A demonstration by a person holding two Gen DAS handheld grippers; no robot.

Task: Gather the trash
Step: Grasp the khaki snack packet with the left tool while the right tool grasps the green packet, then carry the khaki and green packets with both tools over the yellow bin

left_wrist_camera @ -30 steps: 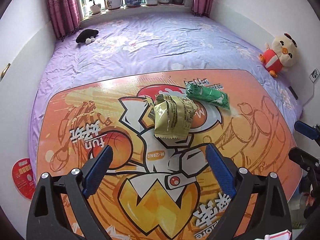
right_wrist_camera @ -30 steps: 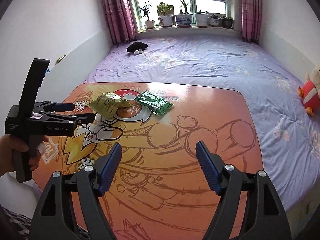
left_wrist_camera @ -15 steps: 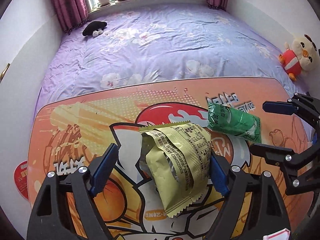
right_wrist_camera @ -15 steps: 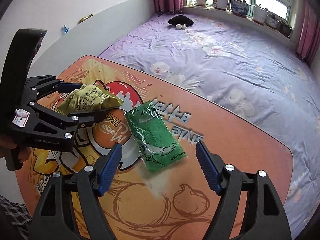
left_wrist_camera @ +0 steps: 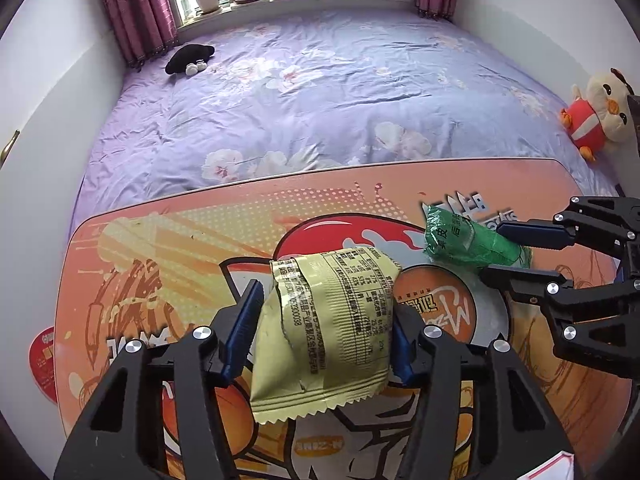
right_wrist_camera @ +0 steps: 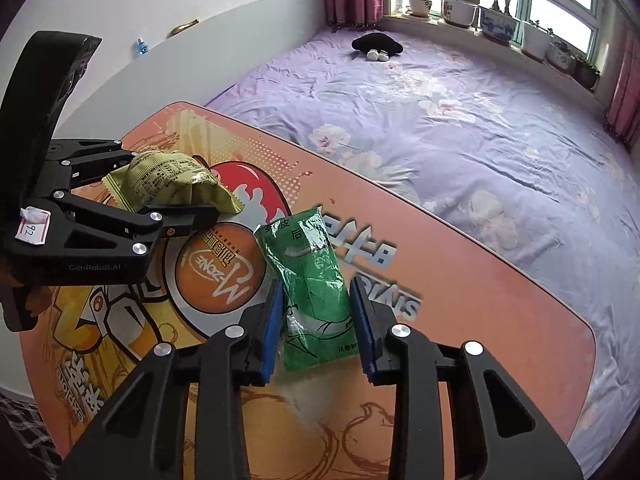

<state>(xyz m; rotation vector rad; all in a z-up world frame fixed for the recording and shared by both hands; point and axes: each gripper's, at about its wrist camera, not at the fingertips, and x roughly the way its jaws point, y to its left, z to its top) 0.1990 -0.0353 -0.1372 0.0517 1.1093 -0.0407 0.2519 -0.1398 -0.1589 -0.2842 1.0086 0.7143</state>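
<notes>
Closing tools straddle wrappers: left tool point(left_wrist_camera: 324, 332) yellow wrapper point(left_wrist_camera: 324, 332), right tool point(right_wrist_camera: 318, 320) green wrapper point(right_wrist_camera: 312, 280).

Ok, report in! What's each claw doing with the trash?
Left gripper closing on yellow wrapper. Right gripper closing on green wrapper. Both on table. Nothing blocking.
</notes>
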